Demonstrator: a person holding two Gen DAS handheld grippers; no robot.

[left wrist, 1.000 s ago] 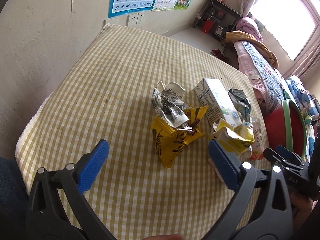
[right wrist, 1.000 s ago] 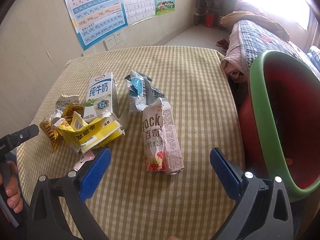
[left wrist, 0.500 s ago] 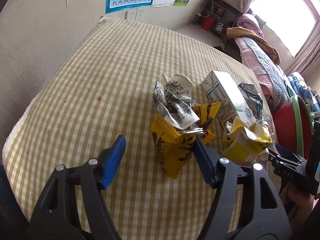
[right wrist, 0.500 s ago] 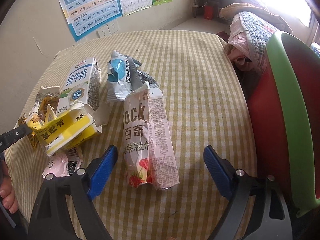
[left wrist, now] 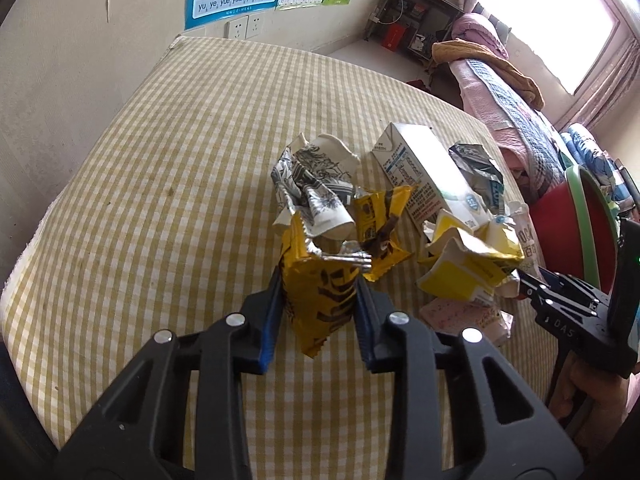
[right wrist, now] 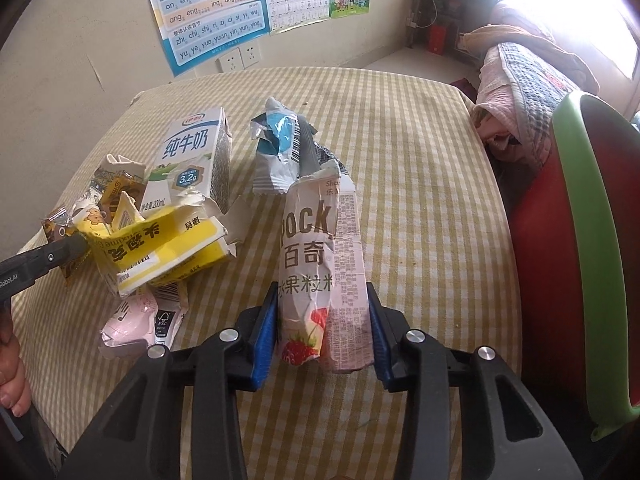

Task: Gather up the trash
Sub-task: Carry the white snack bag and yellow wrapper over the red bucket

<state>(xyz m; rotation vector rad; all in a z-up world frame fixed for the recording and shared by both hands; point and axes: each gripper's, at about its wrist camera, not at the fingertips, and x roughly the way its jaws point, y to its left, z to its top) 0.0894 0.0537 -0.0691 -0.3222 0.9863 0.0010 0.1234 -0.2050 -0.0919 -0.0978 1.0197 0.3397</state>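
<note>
Left gripper (left wrist: 318, 304) fingers closing, pads against a yellow wrapper (left wrist: 320, 300) between them. Right gripper (right wrist: 322, 320) fingers closing around the "POCKY" pack (right wrist: 320, 264). Only the right view shows the milk carton (right wrist: 192, 160) reading "3.2g", up-left of those fingers.

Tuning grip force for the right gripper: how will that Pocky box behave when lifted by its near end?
The Pocky box looks crumpled and torn open, so probably empty and light. The right gripper, jaws closing, has only the box's near end between its pads; thin card will likely squash rather than resist. The long far end may droop or swing, though a flattened box shouldn't roll.
</note>
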